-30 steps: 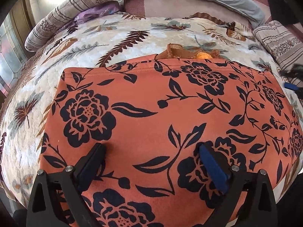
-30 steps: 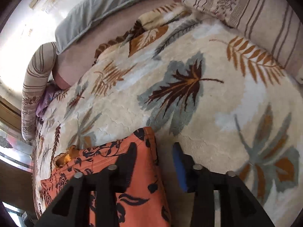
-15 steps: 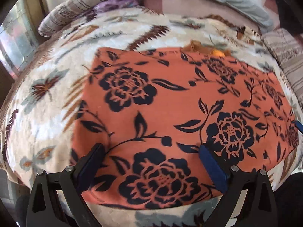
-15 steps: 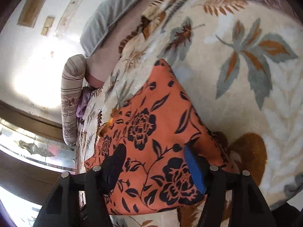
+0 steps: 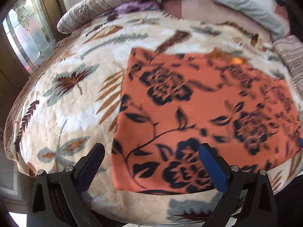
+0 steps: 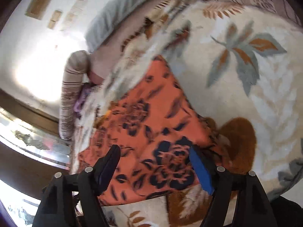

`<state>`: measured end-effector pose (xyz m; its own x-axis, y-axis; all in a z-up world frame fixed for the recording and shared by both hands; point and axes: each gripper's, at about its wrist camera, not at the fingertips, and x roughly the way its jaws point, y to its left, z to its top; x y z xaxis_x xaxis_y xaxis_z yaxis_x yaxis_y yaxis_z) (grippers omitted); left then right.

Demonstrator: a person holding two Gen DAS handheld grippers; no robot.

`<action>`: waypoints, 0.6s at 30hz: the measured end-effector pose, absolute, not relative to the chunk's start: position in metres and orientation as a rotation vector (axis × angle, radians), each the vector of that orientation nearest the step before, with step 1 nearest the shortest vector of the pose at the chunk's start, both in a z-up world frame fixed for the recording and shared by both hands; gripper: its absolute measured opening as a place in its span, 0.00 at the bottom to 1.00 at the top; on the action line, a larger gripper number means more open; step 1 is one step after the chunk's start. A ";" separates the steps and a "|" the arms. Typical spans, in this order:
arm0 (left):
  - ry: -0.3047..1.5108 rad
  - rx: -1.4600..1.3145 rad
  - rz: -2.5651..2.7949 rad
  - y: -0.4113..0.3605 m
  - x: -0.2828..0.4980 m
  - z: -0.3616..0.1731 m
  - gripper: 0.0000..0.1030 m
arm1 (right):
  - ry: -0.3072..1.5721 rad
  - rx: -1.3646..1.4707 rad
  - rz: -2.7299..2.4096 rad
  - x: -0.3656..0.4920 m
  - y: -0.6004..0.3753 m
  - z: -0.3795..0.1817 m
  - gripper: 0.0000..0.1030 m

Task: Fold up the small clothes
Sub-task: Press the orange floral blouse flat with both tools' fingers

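Note:
An orange garment with a dark floral print [image 5: 204, 111] lies spread flat on the leaf-patterned quilt [image 5: 75, 102]. It also shows in the right wrist view [image 6: 151, 132], with a small orange frill at its far edge [image 5: 225, 56]. My left gripper [image 5: 151, 153] is open and empty, above the garment's near left corner. My right gripper [image 6: 154, 157] is open and empty, above the garment's near edge.
Striped bolster pillows [image 5: 121, 1] and a grey pillow [image 5: 244, 1] lie at the head of the bed. A purple cloth [image 5: 136, 6] sits by the bolster. A stained-glass window [image 5: 28, 28] is at the left. The bed's near edge [image 5: 132, 213] drops off below the grippers.
Both grippers have drawn back toward the near edge of the bed and risen, so more of the garment shows. The left view has shifted left. The garment lies still.

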<state>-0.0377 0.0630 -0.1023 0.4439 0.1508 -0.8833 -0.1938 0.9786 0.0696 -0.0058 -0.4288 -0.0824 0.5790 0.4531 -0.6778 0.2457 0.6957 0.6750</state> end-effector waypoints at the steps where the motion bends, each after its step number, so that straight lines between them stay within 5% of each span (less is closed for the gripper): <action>1: 1.129 -0.047 0.231 0.069 -0.036 -0.112 0.97 | 0.953 0.874 0.152 -0.008 -0.430 -0.086 0.75; 10: 1.129 -0.099 0.301 0.109 -0.046 -0.113 0.97 | 0.947 0.858 0.127 -0.018 -0.436 -0.080 0.75; 18: 0.955 -0.083 0.295 0.081 -0.044 -0.051 0.97 | 0.895 0.971 0.160 -0.061 -0.434 -0.062 0.76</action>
